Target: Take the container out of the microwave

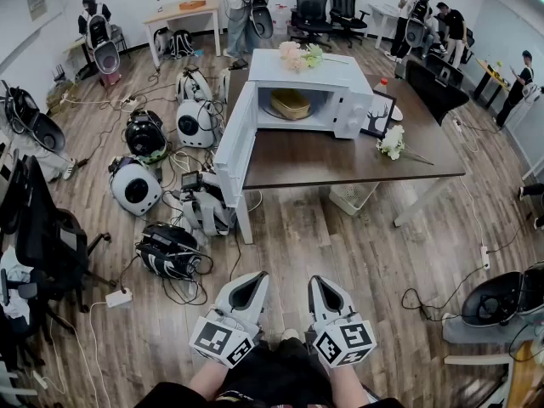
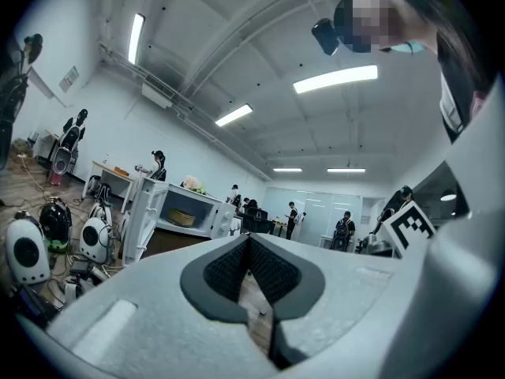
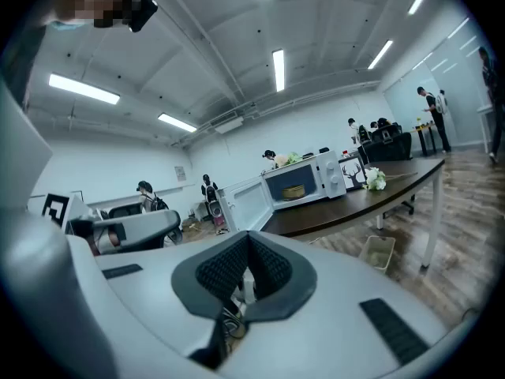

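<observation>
Yellowish container (image 1: pixel 291 104) inside the white microwave (image 1: pixel 306 68), resting on its floor, plain to see through the open front; door (image 1: pixel 234 147) swung wide toward the head view's left, at the left end of the dark table (image 1: pixel 340 158); pink flowers (image 1: pixel 297 54) on top of the microwave; framed deer picture (image 1: pixel 376 115) just beside its control side; white flower sprig (image 1: pixel 393 142) on the tabletop near that.

Left gripper (image 1: pixel 249 280) low at the bottom of the head view, jaws closed tip to tip, nothing between them; right gripper (image 1: pixel 322 284) just beside it, likewise closed and holding nothing; both well apart from the table, with wooden floor (image 1: pixel 340 245) between.

Seen from the left gripper view, container (image 2: pixel 183 217) far ahead, left of the jaw line and above the tips; seen from the right gripper view, container (image 3: pixel 293 191) far ahead, right of the jaw line and above the tips.
</observation>
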Tool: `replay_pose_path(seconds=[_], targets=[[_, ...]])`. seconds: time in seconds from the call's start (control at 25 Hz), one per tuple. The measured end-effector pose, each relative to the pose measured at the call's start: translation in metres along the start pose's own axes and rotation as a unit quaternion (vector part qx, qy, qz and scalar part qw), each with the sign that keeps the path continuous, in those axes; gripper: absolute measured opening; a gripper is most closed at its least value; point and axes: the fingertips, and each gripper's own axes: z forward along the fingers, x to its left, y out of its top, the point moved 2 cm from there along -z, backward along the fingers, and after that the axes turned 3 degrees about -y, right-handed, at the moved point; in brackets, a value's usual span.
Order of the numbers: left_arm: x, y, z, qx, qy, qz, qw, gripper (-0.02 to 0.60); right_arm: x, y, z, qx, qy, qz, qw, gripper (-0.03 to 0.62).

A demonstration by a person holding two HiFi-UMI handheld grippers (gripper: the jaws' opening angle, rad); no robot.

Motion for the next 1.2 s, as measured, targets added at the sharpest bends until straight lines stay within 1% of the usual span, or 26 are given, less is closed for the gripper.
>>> replay_pose_path(seconds=[0.08, 0.16, 0.24, 0.32, 0.56, 0.68, 0.76, 0.84, 0.92, 1.08, 1.2], targets=[[-0.001, 0.002, -0.006, -0.004, 0.003, -0.009, 1.0, 0.009, 0.009, -0.004, -0.002, 0.007, -0.014, -0.038, 0.999, 0.006], [-0.003, 0.002, -0.01, -0.004, 0.001, -0.019, 0.9998, 0.009, 0.013, -0.006, -0.006, 0.005, -0.03, -0.052, 0.998, 0.006], [-0.004, 0.002, -0.012, -0.001, 0.0, -0.019, 0.9998, 0.009, 0.011, -0.003, -0.012, -0.006, -0.049, -0.045, 0.998, 0.008], [-0.004, 0.001, -0.013, 0.003, 0.002, -0.01, 0.9999, 0.009, 0.008, -0.001, -0.016, -0.013, -0.06, -0.036, 0.997, 0.008], [0.007, -0.005, -0.001, 0.015, 0.004, -0.021, 0.9997, 0.009, -0.006, 0.003, -0.003, -0.02, -0.064, -0.02, 0.998, 0.009], [0.016, -0.006, 0.016, 0.018, 0.009, -0.015, 0.9997, 0.009, -0.014, 0.007, 0.02, -0.017, -0.045, -0.011, 0.999, 0.03], [0.023, -0.003, 0.03, 0.015, 0.016, -0.01, 0.9997, 0.009, -0.021, 0.01, 0.039, -0.01, -0.02, -0.007, 1.0, 0.035], [0.03, -0.001, 0.047, 0.01, 0.027, -0.008, 0.9995, 0.009, -0.03, 0.014, 0.059, -0.001, 0.002, -0.005, 1.0, 0.04], [0.041, 0.0, 0.068, 0.009, 0.042, -0.006, 0.9991, 0.009, -0.045, 0.019, 0.081, 0.008, 0.009, -0.008, 1.0, 0.04], [0.065, 0.0, 0.113, 0.004, 0.08, -0.016, 0.9967, 0.009, -0.074, 0.03, 0.125, 0.03, 0.03, -0.027, 0.999, 0.04], [0.076, 0.005, 0.151, -0.008, 0.097, -0.013, 0.9951, 0.009, -0.095, 0.05, 0.151, 0.031, 0.049, -0.054, 0.997, 0.04]])
